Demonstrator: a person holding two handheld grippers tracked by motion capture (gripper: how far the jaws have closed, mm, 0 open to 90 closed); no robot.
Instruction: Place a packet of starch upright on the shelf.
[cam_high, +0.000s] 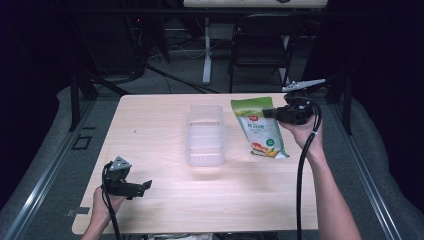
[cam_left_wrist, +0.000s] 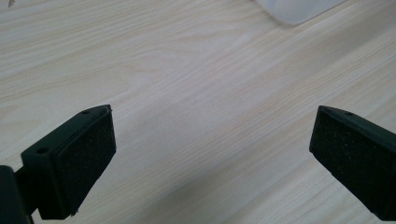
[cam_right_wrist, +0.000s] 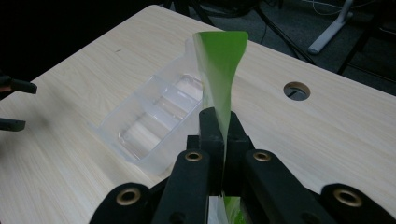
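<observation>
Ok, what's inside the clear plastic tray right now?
Nothing visible: the clear tray shows bare ribbed compartments. In the right gripper view, the green pouch covers part of its far end.

Light wood-grain table (cam_high: 165, 205) seen from above, rectangular, rounded corners. Round cable hole (cam_right_wrist: 296, 90) cut through top near far edge. Clear plastic compartment tray (cam_high: 205, 135) laid near middle of top, long side running away from person, compartments seen empty. Green and white snack pouch (cam_high: 260, 131) found just right of tray, apart from it, lower end on wood, upper end lifted off top.
</observation>
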